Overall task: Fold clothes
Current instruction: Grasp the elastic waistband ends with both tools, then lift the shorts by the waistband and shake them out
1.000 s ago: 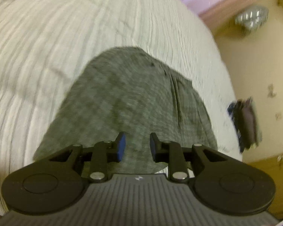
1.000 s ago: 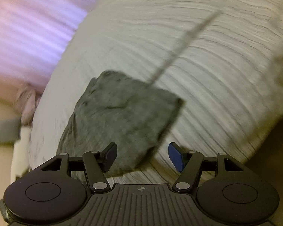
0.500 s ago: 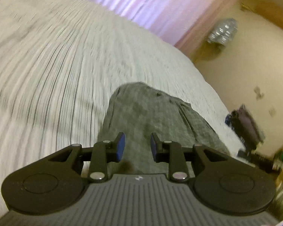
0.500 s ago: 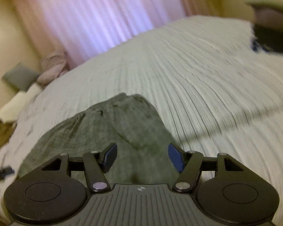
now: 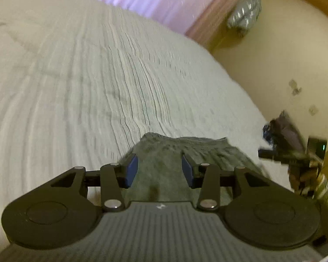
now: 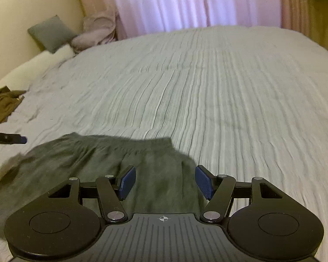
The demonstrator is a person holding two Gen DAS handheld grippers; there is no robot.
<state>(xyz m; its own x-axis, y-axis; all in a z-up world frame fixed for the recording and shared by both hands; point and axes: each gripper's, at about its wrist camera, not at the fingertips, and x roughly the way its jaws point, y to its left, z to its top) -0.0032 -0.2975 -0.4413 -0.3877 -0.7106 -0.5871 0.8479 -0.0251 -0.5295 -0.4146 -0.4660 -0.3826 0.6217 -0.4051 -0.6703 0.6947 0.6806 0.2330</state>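
Note:
A folded grey-green garment (image 5: 164, 166) lies on the pale ribbed bedspread (image 5: 98, 76) near the bed's front edge. My left gripper (image 5: 160, 168) hovers over it, open, with nothing between its blue pads. In the right wrist view the same garment (image 6: 94, 166) spreads low and to the left, and my right gripper (image 6: 164, 182) stands open above its right part. The tip of the left gripper (image 6: 11, 138) shows at that view's left edge. The right gripper (image 5: 282, 150) appears blurred at the right of the left wrist view.
An olive-brown garment (image 6: 2, 107) lies at the bed's left edge. A grey cushion (image 6: 49, 32) and a pinkish bundle (image 6: 94, 32) sit at the head end. Pink curtains (image 6: 185, 2) hang behind the bed. A silvery object (image 5: 245, 15) sits by the cream wall.
Both grippers have tilted up and drawn back, so the garment now sits lower in each view. The left gripper's fingers have spread wider. The garment stays on the bed.

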